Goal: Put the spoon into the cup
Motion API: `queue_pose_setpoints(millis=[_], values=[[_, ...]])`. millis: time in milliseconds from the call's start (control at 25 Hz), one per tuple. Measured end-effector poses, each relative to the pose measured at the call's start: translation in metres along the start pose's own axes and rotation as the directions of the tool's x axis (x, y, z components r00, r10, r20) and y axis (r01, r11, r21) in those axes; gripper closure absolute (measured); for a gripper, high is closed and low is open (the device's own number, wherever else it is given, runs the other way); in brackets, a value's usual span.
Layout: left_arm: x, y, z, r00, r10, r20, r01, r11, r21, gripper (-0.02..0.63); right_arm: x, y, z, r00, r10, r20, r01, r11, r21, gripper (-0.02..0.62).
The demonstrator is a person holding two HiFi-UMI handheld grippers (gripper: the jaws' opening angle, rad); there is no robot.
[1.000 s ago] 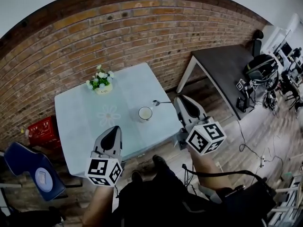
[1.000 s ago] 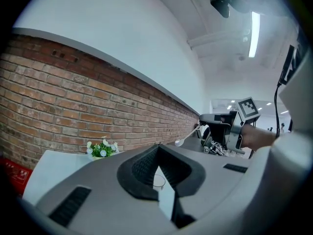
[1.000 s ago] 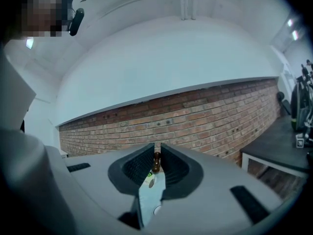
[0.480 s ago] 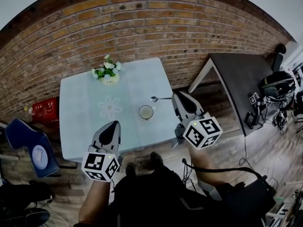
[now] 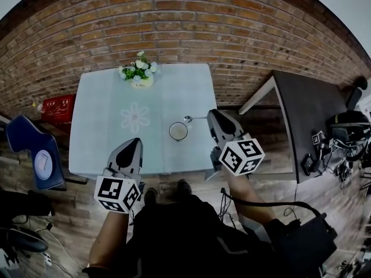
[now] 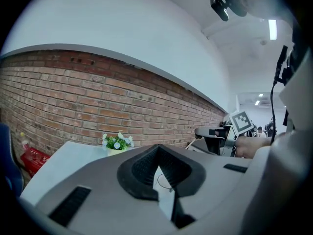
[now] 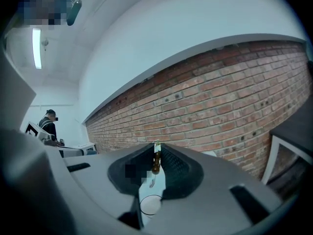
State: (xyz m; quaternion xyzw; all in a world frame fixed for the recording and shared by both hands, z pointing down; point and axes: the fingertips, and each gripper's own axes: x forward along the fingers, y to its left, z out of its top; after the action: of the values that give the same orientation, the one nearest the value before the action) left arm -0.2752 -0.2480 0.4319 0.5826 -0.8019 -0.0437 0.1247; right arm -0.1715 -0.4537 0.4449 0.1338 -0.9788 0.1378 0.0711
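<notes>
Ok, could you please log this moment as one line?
right gripper: shut on spoon | spoon: beside cup, not yet inside | cup: on table | left gripper: open, empty

A pale table (image 5: 104,126) fills the middle, with a faint flower print (image 5: 134,118) on its top. A pot of white flowers (image 5: 139,74) stands at its twelve o'clock edge, near the brick wall (image 5: 174,22). On the wooden floor (image 5: 277,155), a red crate (image 5: 57,107) sits at the table's nine o'clock and a blue chair (image 5: 32,158) at eight o'clock. A dark table (image 5: 313,114) stands at three o'clock.
</notes>
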Motion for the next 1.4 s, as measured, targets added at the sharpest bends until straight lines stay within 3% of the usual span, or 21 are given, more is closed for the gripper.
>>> queue_pose_setpoints(millis=[600,1000,1400], values=[[-0.004,-0.005,-0.045,0.988,0.148,-0.048,-0.149,0.989,-0.018,0.597,0.05,-0.018,-0.079,0.976,0.145,-0.165,-0.144,0.989,0.021,0.543],[-0.021,-0.002,-0.058,0.969,0.236,-0.07,-0.239,0.971,-0.027,0.595,0.072,-0.017,-0.132,0.949,0.19,-0.253,-0.19,0.981,0.024,0.543],[-0.026,-0.005,-0.055,0.964,0.26,-0.062,-0.262,0.965,-0.028,0.597,0.08,-0.016,-0.156,0.936,0.189,-0.298,-0.194,0.981,0.014,0.543]])
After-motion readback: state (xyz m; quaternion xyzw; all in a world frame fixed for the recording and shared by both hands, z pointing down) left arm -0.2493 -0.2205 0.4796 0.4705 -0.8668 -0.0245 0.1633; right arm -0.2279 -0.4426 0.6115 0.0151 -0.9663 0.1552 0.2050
